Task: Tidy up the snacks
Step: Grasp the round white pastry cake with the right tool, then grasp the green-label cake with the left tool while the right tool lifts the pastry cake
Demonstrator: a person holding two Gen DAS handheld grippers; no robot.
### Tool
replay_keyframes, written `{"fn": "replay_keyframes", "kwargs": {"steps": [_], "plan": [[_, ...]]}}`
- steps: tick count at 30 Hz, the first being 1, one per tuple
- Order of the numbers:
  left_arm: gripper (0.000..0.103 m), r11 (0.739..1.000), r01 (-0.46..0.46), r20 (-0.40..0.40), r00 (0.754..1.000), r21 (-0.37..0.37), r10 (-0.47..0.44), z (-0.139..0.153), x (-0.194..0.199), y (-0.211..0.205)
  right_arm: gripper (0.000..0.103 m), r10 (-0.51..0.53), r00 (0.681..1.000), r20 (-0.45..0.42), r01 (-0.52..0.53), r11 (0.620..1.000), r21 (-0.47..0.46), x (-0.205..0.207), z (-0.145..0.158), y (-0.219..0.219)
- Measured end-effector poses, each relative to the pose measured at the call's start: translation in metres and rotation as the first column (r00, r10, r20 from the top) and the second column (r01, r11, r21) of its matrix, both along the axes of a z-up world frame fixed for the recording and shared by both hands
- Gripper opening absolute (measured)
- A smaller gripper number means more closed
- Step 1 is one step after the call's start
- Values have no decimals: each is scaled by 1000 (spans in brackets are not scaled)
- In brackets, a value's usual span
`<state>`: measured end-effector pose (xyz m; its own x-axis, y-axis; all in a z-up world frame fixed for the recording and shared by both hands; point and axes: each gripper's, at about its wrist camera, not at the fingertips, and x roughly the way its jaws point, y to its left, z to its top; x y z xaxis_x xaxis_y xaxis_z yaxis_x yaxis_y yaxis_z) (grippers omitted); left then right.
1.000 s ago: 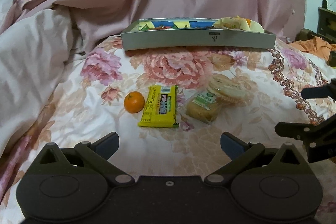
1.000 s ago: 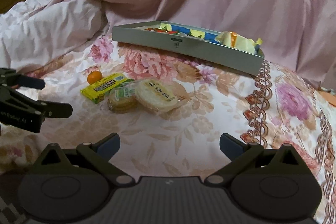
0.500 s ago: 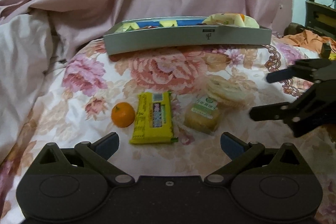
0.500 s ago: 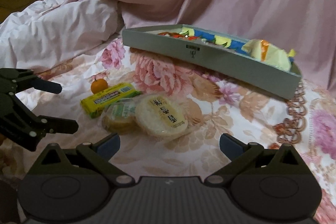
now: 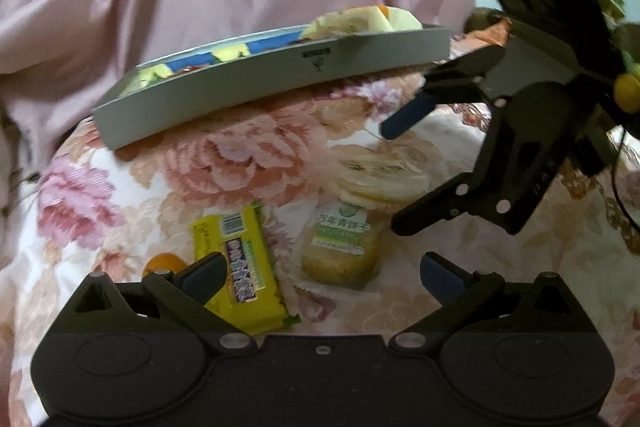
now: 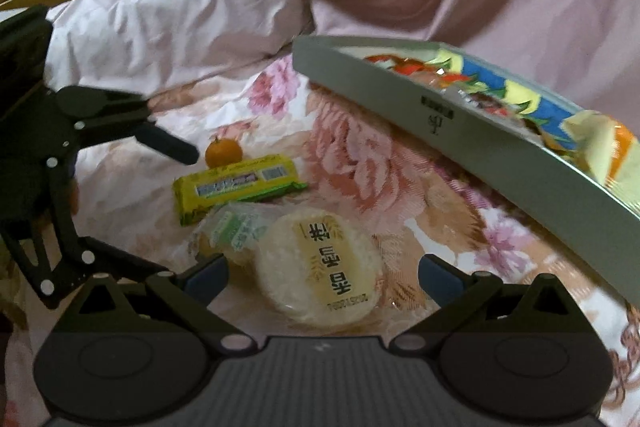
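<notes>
Change since a second ago: both tongs have come down from a standoff to hang close over the loose snacks; the snacks themselves lie as they did.
Meaning for the task: judged an approach to a pick; nothing lifted yet, four items outside the box.
Left tongs point(image 5: 320, 269): released, jaws spread wide, empty; one fingertip over the yellow bar, the other beside the green-label biscuit.
Right tongs point(image 6: 322, 271): released, jaws wide, empty; the round cake sits between the fingertips, no contact visible.
Round rice cake point(image 6: 318, 273): pale disc in clear wrap, beige label with dark characters; flat on the bed, overlapping the biscuit pack's edge.
Green-label biscuit pack point(image 5: 340, 247): small golden cake in clear wrap, green and white label; touching the rice cake, just beside the bar.
Yellow wafer bar point(image 5: 236, 263): flat yellow wrapper, barcode and purple panel; lying lengthwise between orange and biscuit.
Orange point(image 6: 223, 151): small, round, stem up; just behind the bar's far side, partly hidden in the left view.
Grey box point(image 6: 440, 119): shallow, long, low walls, small logo on the front; well behind the loose items, already holding colourful wrappers and a pale yellow packet at one end.
Bed point(image 5: 248, 155): floral cover, soft and uneven; pink quilt bunched behind.
</notes>
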<state>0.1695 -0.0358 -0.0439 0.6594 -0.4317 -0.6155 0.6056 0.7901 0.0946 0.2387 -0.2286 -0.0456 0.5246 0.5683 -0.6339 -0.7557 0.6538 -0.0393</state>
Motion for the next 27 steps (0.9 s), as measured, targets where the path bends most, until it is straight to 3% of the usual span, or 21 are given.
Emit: {"fn": "replay_keyframes", "kwargs": {"steps": [5, 8, 15, 20, 27], "plan": [[102, 1000, 28, -1, 1000, 3, -28, -2, 6, -4, 101, 47, 998, -53, -48, 999, -23, 12, -8, 4], [102, 998, 57, 2, 998, -4, -57, -1, 7, -7, 89, 51, 995, -82, -51, 999, 0, 15, -13, 3], [102, 995, 104, 5, 995, -2, -104, -1, 7, -17, 75, 30, 995, -91, -26, 998, 51, 11, -14, -12], [100, 996, 91, -3, 996, 2, -91, -1, 9, -21, 72, -33, 997, -71, 38, 998, 59, -1, -11, -30], [95, 998, 46, -46, 998, -47, -48, 0, 19, -30, 73, -194, 981, -5, 194, 981, 13, -30, -7, -61]]}}
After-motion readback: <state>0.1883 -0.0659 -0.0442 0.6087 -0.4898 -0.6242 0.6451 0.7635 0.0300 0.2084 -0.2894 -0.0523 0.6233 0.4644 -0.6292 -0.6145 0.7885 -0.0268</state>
